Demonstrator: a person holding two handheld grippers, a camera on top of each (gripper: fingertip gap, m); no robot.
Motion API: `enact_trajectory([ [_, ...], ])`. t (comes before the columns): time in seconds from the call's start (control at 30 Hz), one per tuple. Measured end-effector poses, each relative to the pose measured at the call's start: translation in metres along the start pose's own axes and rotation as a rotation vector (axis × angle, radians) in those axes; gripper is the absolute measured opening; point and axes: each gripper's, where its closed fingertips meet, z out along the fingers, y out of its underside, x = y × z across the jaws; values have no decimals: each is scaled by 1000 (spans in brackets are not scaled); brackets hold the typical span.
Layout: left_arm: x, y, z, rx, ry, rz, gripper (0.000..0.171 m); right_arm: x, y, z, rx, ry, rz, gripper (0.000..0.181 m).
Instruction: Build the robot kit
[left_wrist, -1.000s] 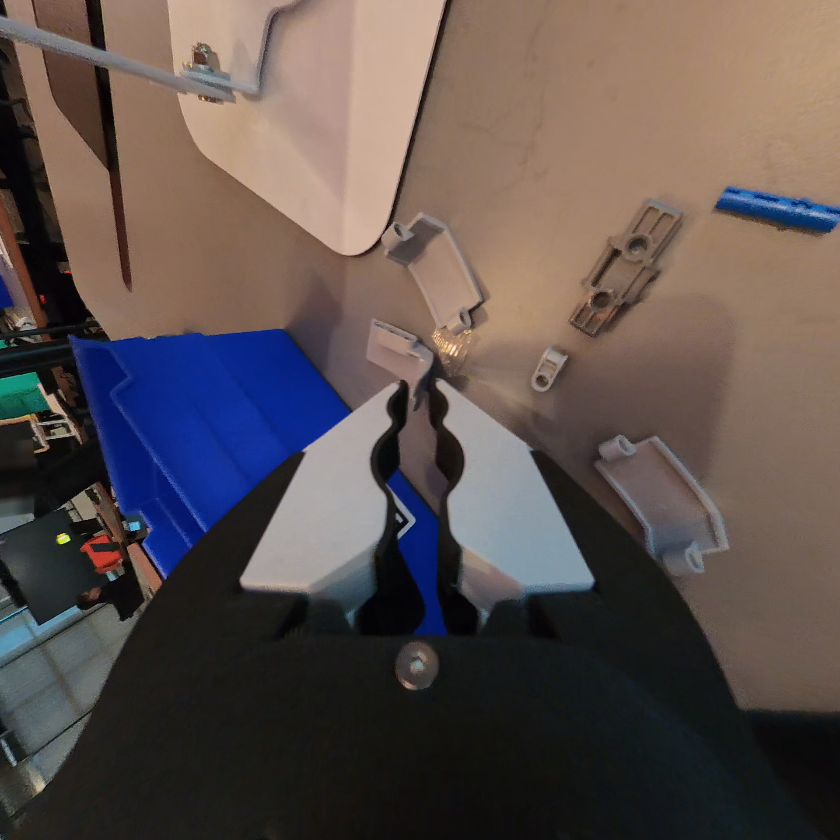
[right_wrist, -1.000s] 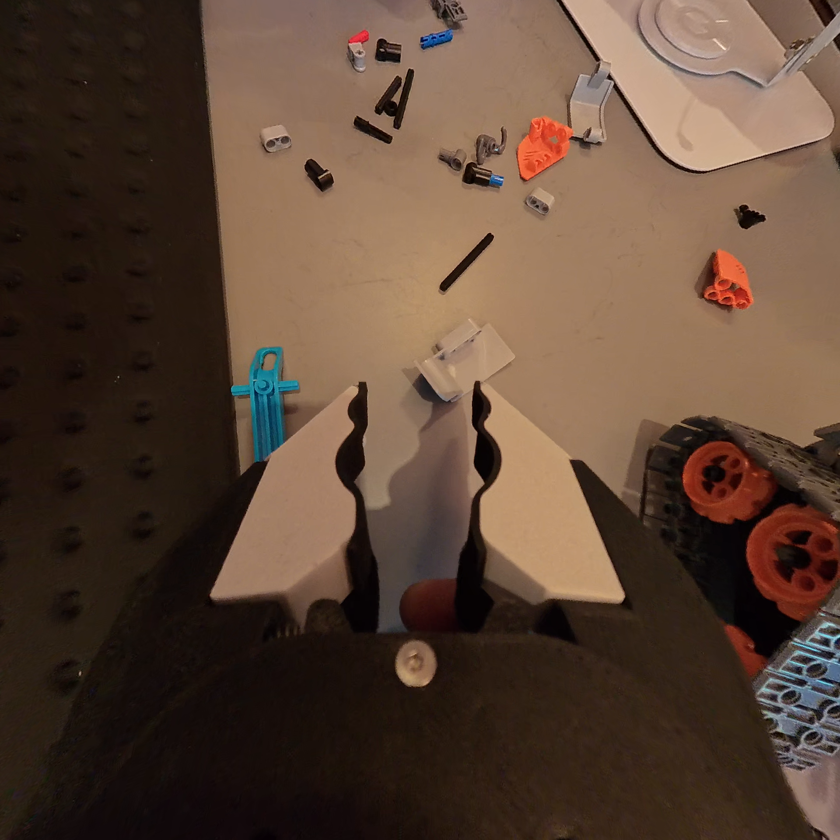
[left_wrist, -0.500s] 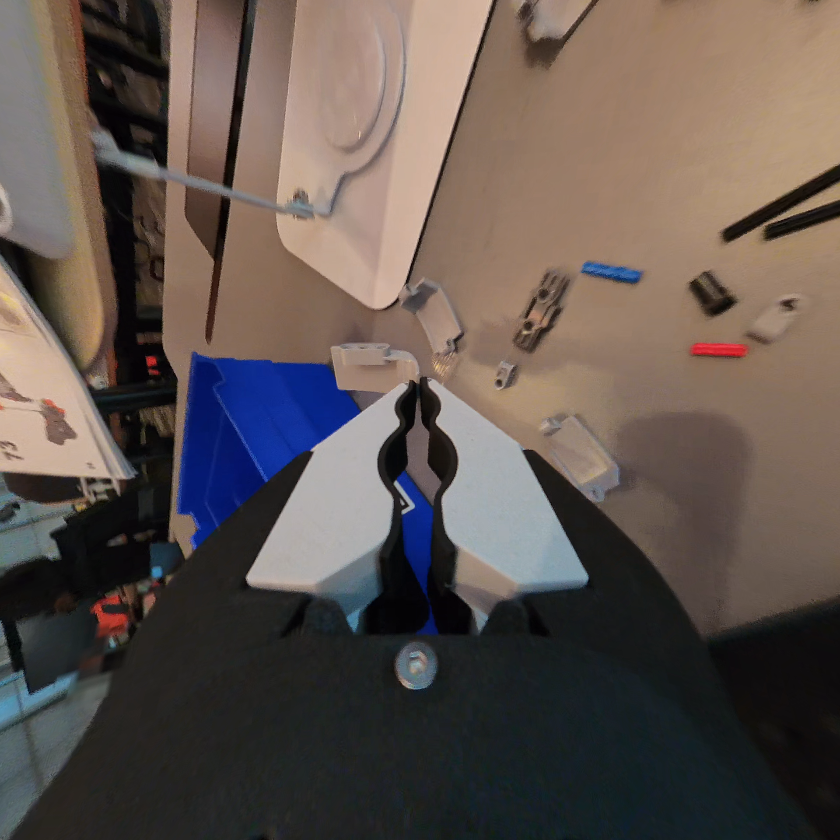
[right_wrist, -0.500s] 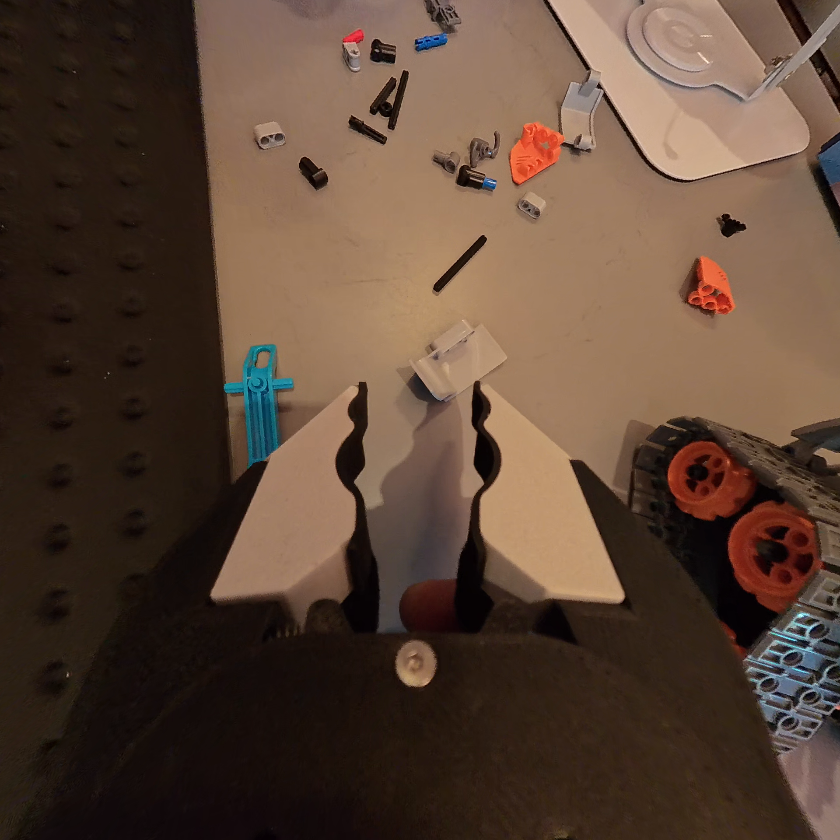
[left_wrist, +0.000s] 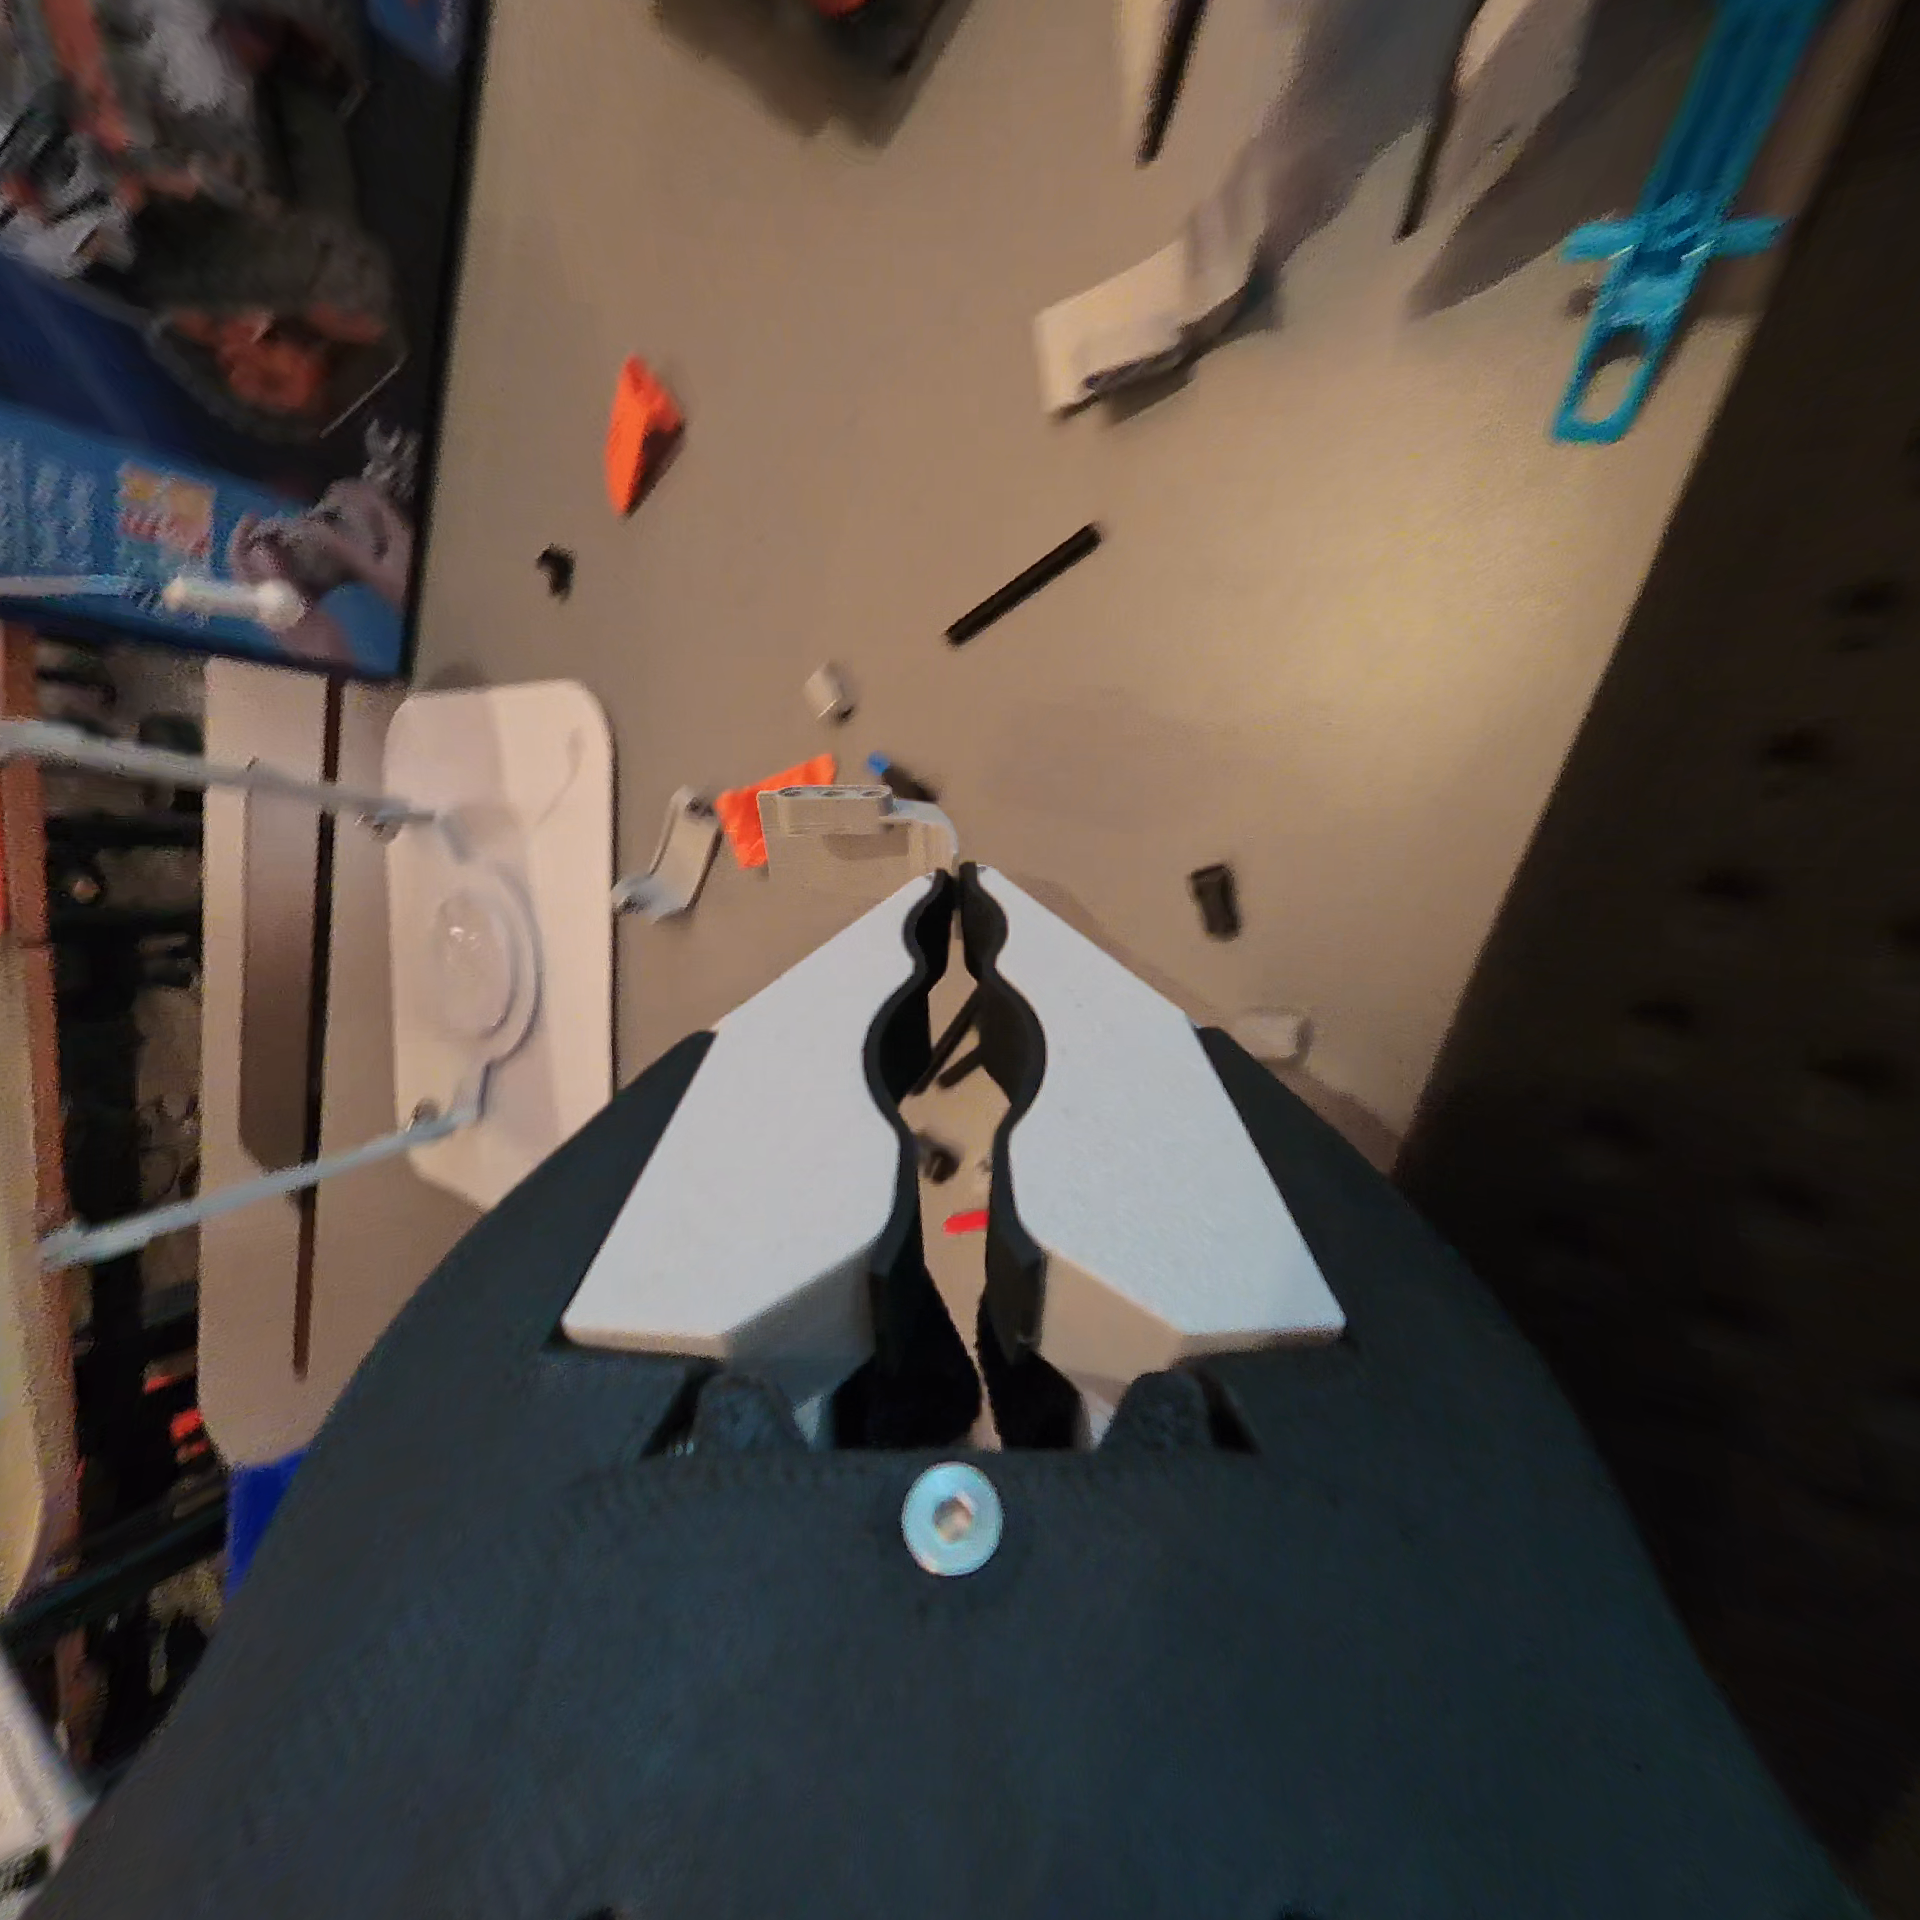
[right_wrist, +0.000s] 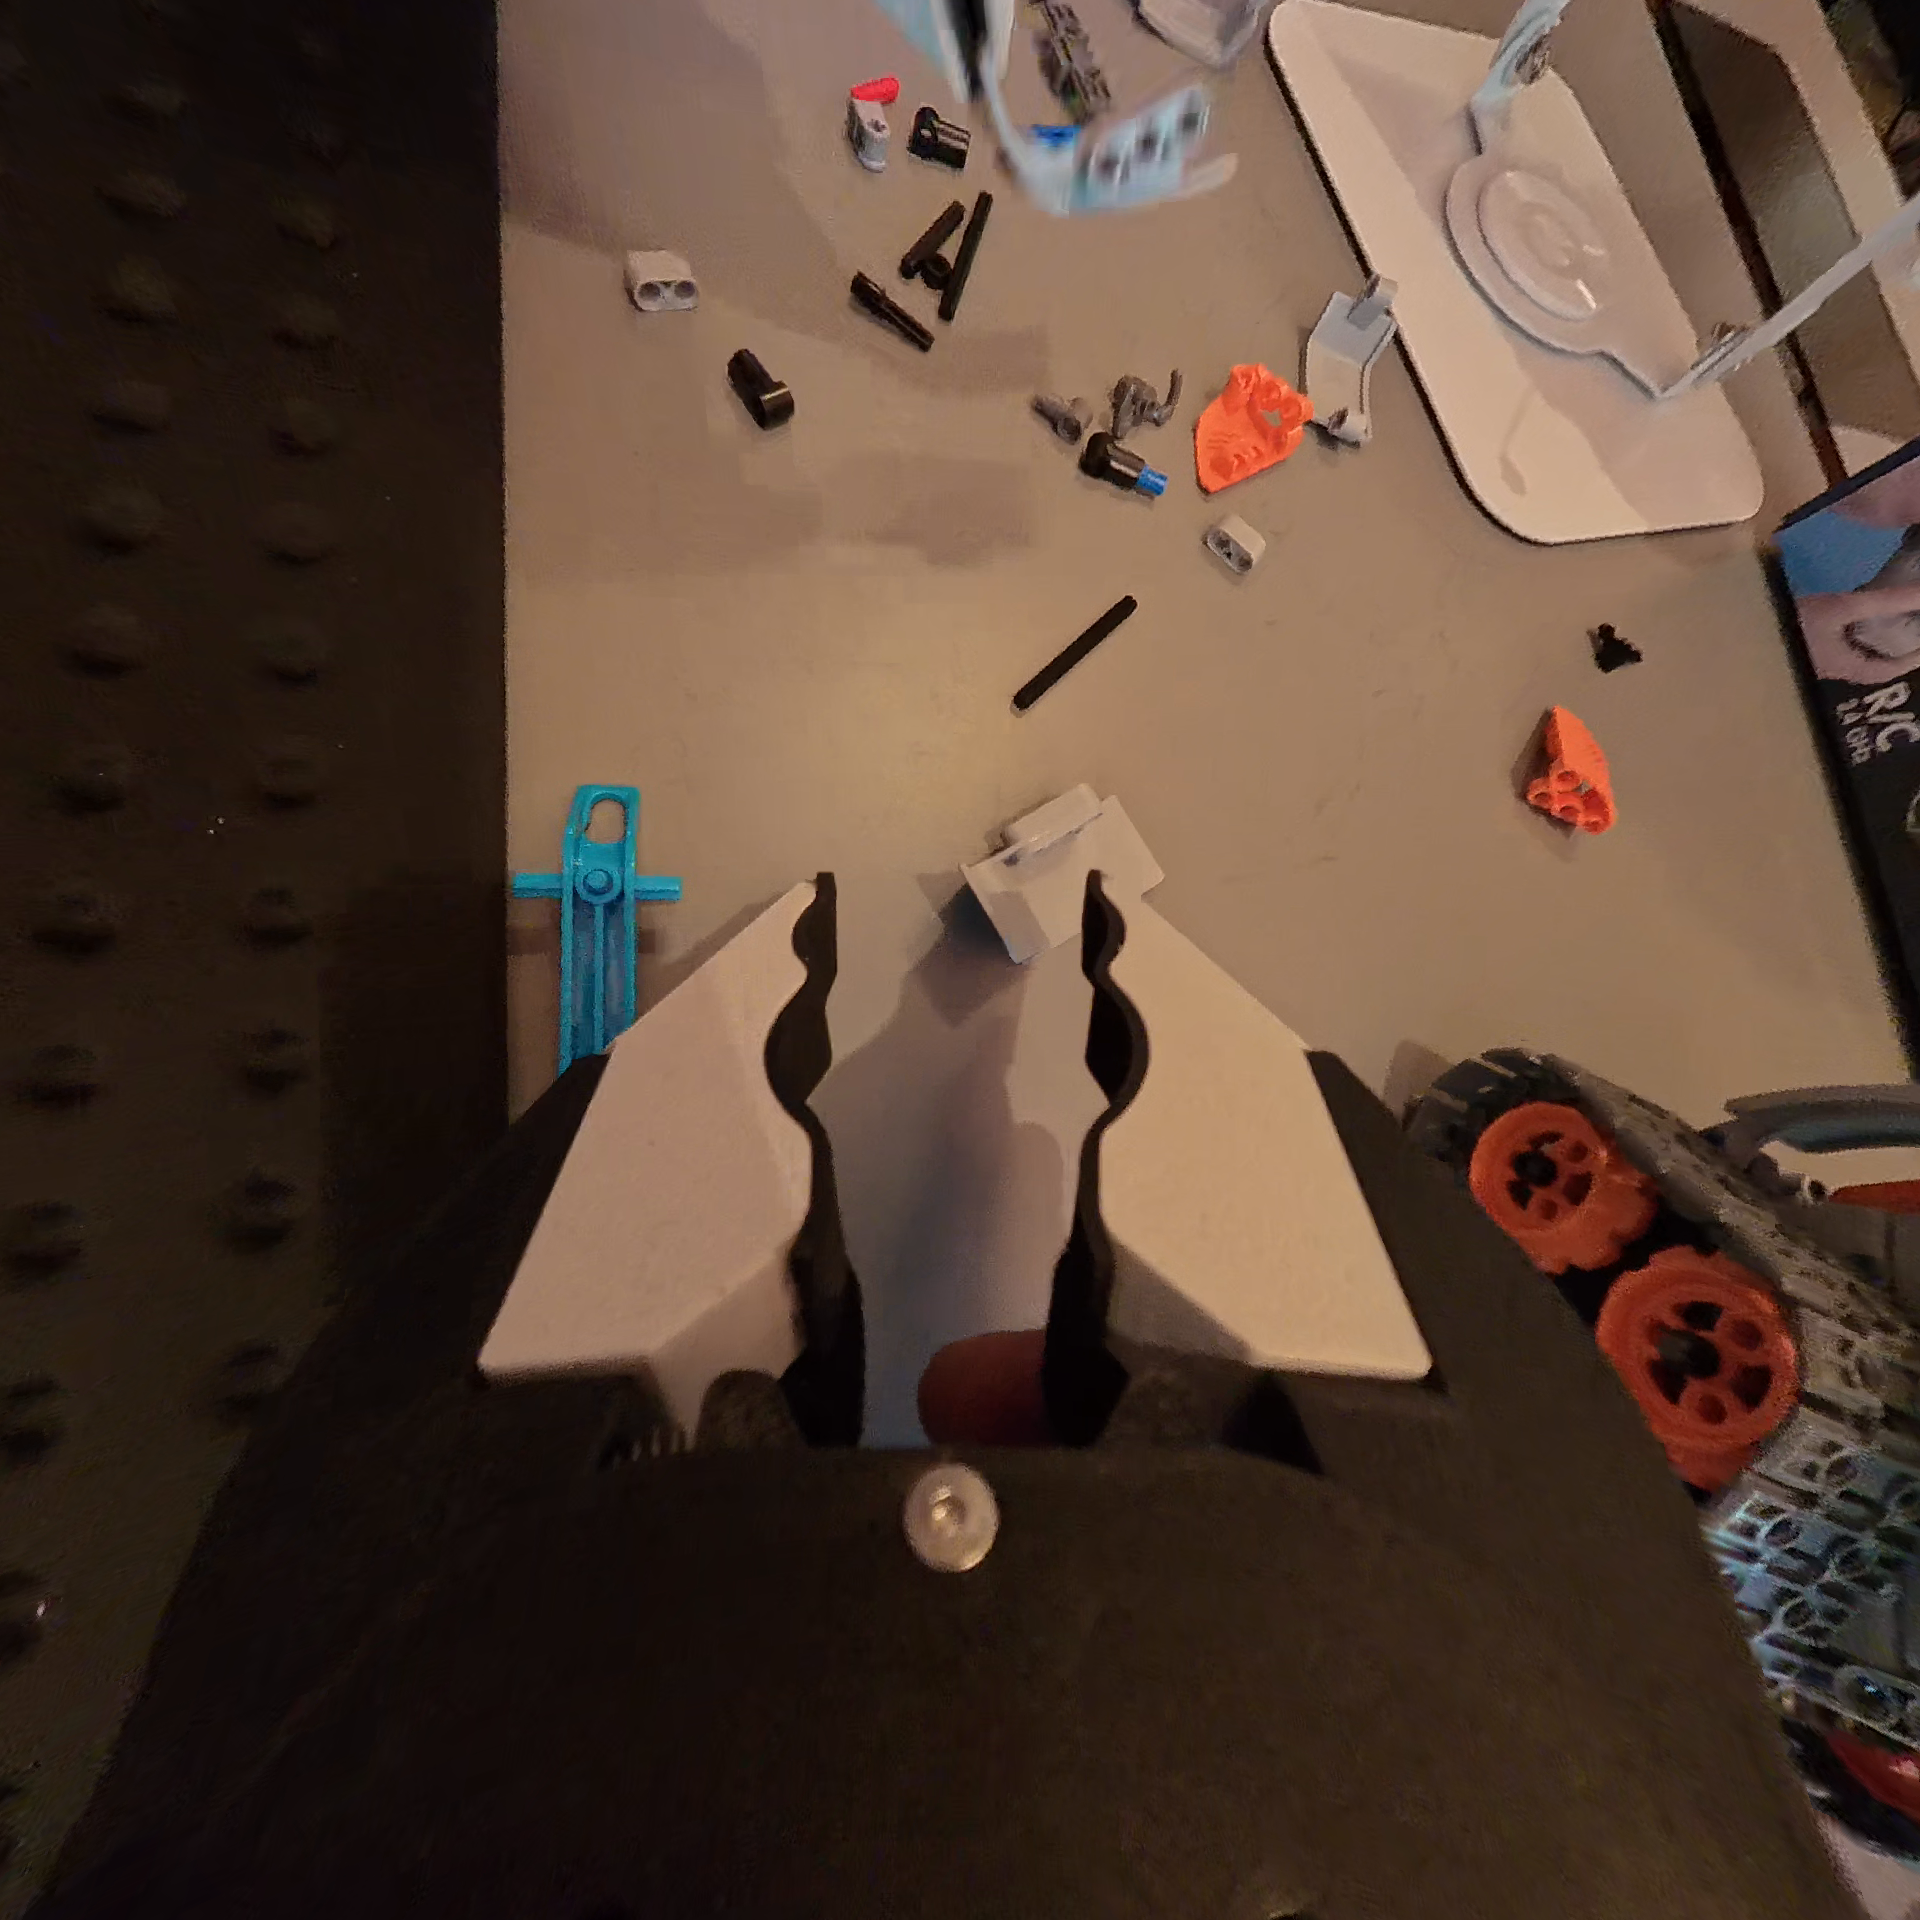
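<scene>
Grey and matte, the desk (right_wrist: 790, 644) carries scattered plastic building-toy parts, with a dark studded mat along one side and a white flat stand base (right_wrist: 1538, 343) at the far corner. The left gripper (left_wrist: 954, 871) has its fingers closed on the thin curved tab of a light grey angled panel piece (left_wrist: 831, 831), which it holds in the air above the desk. The right gripper (right_wrist: 956, 883) has its fingers spread wide and empty, hovering just short of a second light grey folded panel piece (right_wrist: 1060, 873) lying on the desk. A turquoise cross-shaped tool (right_wrist: 597, 914) lies beside it at the mat's edge; a half-built tracked vehicle with orange wheels (right_wrist: 1652, 1288) sits at the other side. One panel is lifted; the other lies untouched. Motion blur smears the left view's far parts, and the vehicle is cut off by the frame.
</scene>
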Motion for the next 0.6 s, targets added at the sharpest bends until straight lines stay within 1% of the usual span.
enact_trajectory([
  [0.17, 36, -27, 21, 31, 89, 75, 0, -1, 3, 6, -31, 28, -47, 46],
  [0.3, 51, -34, 29, 25, 134, 109, 0, 0, 5, 8, -44, 39, -53, 45],
  [0.47, 58, -36, 33, 25, 150, 118, 0, 1, 6, 7, -46, 44, -48, 44],
  [0.6, 56, -34, 34, 19, 147, 117, 12, 0, 6, 8, -48, 36, -50, 44],
])
